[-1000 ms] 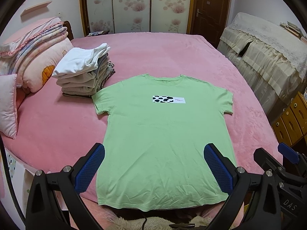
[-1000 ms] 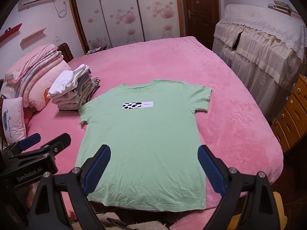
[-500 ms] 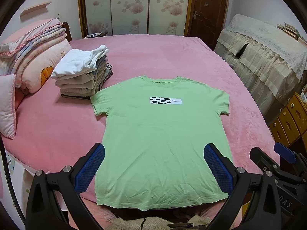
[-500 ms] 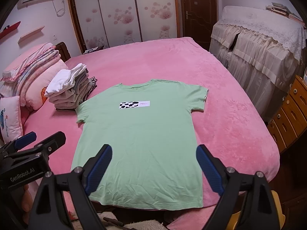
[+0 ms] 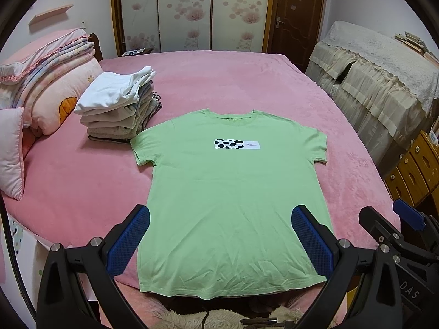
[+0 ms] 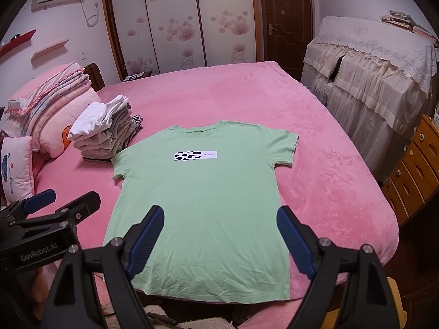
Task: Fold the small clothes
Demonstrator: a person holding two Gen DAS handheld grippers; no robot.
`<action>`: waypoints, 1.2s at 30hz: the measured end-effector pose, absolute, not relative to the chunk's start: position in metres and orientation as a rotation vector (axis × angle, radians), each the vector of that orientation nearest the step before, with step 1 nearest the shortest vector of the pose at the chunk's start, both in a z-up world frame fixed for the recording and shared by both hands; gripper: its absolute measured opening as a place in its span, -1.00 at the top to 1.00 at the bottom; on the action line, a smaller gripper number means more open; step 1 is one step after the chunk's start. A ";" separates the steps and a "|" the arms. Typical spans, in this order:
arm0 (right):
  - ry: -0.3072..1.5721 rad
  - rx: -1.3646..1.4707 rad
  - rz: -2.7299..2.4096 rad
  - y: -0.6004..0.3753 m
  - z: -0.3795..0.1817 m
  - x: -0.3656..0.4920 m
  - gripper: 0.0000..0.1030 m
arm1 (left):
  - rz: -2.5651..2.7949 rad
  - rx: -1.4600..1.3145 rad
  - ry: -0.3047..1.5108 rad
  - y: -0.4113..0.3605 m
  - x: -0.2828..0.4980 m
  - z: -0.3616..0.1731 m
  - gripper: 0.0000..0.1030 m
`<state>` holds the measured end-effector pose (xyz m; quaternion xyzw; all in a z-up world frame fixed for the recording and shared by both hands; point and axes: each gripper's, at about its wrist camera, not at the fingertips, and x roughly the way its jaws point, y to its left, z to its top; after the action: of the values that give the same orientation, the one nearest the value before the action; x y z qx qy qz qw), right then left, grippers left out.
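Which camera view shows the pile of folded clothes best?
The left wrist view: the pile of folded clothes is nearer and larger there, so its layers show. In the right wrist view the pile is smaller and farther left.

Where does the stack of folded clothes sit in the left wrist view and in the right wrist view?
Left wrist view: stack of folded clothes left of centre, upper half, touching the green T-shirt sleeve.
Right wrist view: stack further left, mid-height, by the same sleeve of the shirt.
Shared landmark: the cow-print label on the shirt's chest.
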<state>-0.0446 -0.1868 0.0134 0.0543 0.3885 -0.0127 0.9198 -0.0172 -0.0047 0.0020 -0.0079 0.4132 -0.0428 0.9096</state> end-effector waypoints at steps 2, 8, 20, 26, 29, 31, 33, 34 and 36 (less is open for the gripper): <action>0.795 0.113 -0.024 -0.187 0.014 -0.046 -0.65 | -0.090 -0.015 0.850 -0.005 -0.019 0.003 -0.99; 0.786 0.130 -0.014 -0.191 0.015 -0.048 -0.65 | -0.094 -0.011 0.846 -0.005 -0.021 0.003 -0.98; 0.789 0.112 0.012 -0.188 0.013 -0.046 -0.65 | -0.096 0.021 0.883 -0.013 -0.016 -0.003 -0.99; 0.791 0.109 0.016 -0.188 0.011 -0.046 -0.65 | -0.107 0.025 0.887 -0.015 -0.014 -0.004 -0.99; 0.794 0.107 0.021 -0.189 0.009 -0.045 -0.65 | -0.105 0.031 0.896 -0.016 -0.011 -0.007 -0.99; 0.796 0.103 0.026 -0.189 0.008 -0.044 -0.65 | -0.102 0.039 0.901 -0.018 -0.008 -0.008 -0.99; 0.800 0.099 0.027 -0.190 0.005 -0.041 -0.65 | -0.099 0.047 0.907 -0.020 -0.004 -0.010 -0.99; 0.802 0.098 0.028 -0.191 0.004 -0.040 -0.63 | -0.099 0.049 0.910 -0.021 -0.002 -0.011 -0.99; 0.809 0.092 0.024 -0.194 0.001 -0.036 -0.55 | -0.104 0.057 0.912 -0.023 0.004 -0.012 -0.99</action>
<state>-0.0356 -0.1940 0.0006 0.0448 0.3933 0.0119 0.9182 0.0041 -0.0234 -0.0121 0.0276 0.4401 -0.0500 0.8961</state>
